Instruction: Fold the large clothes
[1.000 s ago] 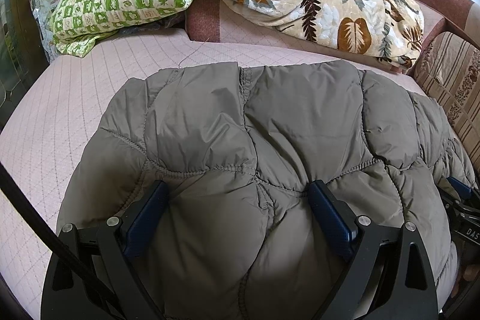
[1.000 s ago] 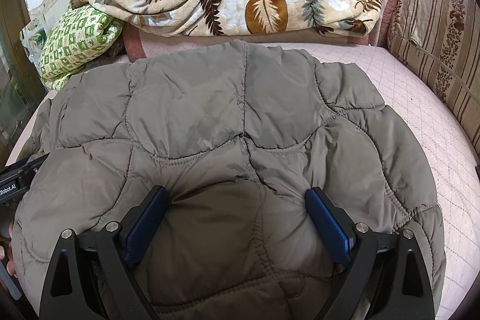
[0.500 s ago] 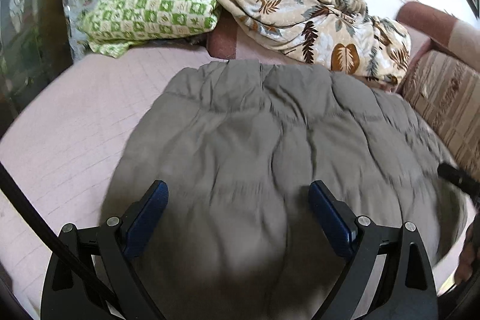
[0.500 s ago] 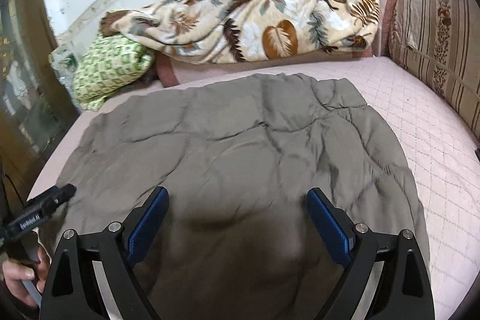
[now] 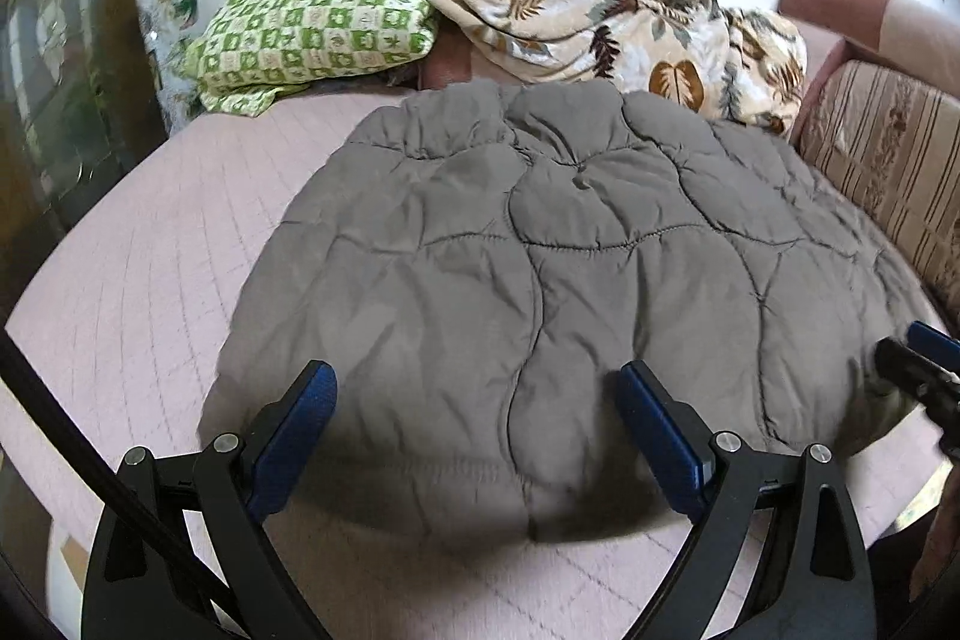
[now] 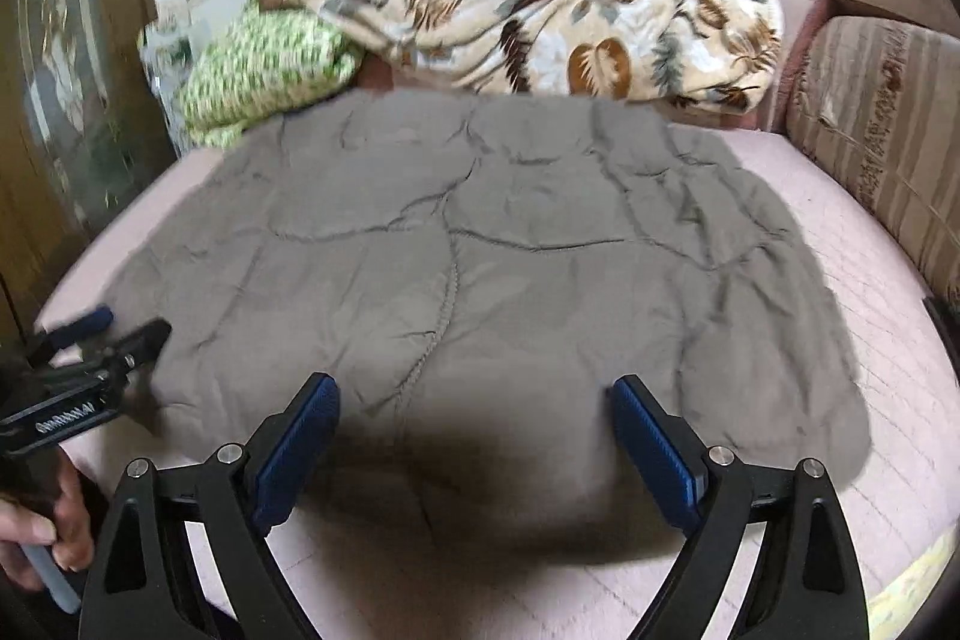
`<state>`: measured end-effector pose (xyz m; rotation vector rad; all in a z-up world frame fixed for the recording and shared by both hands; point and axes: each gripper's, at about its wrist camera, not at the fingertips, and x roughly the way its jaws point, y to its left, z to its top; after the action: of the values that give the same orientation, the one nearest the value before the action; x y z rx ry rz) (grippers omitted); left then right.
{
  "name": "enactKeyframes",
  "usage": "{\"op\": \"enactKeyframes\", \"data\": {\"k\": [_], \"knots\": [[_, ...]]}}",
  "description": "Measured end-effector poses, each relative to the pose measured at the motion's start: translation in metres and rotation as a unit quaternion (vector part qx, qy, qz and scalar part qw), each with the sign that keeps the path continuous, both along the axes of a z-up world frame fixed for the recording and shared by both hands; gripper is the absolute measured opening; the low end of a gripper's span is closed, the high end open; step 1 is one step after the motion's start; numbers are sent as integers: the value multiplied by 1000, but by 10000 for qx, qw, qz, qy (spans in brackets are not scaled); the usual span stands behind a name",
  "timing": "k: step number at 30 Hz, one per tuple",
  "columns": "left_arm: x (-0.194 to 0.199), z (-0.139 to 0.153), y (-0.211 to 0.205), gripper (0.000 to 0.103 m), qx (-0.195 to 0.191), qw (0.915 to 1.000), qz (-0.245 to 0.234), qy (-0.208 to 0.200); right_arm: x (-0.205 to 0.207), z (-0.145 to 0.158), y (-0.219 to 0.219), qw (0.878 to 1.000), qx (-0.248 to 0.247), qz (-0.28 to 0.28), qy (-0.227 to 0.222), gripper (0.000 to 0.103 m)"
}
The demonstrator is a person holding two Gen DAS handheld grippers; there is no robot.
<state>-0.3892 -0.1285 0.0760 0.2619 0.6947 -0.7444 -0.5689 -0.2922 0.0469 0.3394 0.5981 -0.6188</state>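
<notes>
A grey-brown quilted puffer jacket (image 5: 570, 268) lies spread flat on the pink quilted bed (image 5: 138, 280); it also shows in the right wrist view (image 6: 480, 280). My left gripper (image 5: 477, 418) is open and empty, held above the jacket's near edge. My right gripper (image 6: 474, 424) is open and empty, above the same near edge, further right. The right gripper's tip shows at the right edge of the left wrist view (image 5: 918, 364). The left gripper, held in a hand, shows at the left of the right wrist view (image 6: 90, 358).
A leaf-print blanket (image 5: 600, 22) and a green checked pillow (image 5: 312, 28) lie piled at the bed's far side. A striped cushion (image 5: 888, 160) lines the right side. A dark wooden cabinet (image 6: 54, 100) stands at the left.
Both grippers have let go of the jacket and pulled back and up. The jacket now lies flat on the bed, with its near edge ahead of the fingers.
</notes>
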Motion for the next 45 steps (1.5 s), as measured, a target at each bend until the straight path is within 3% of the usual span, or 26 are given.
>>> {"op": "enactKeyframes", "data": {"k": [4,13,19,27,45], "knots": [[-4,4,7,94,-110,9999,101,43,-37,14,-2,9990,-172,-377,-187,95],[-9,-8,6,94,-62,9997,241,-48,-79,5,-34,9921,429,-1056,-527,95],[-12,-9,0,94,2,9994,278,-183,-73,-9,-49,9885,712,-1195,-591,95],[-12,-16,-7,96,55,9989,281,-358,-56,-25,-50,9922,545,-1112,-168,96],[-13,-16,-11,98,66,9988,282,-393,-45,-37,-53,9936,409,-1052,81,102]]}}
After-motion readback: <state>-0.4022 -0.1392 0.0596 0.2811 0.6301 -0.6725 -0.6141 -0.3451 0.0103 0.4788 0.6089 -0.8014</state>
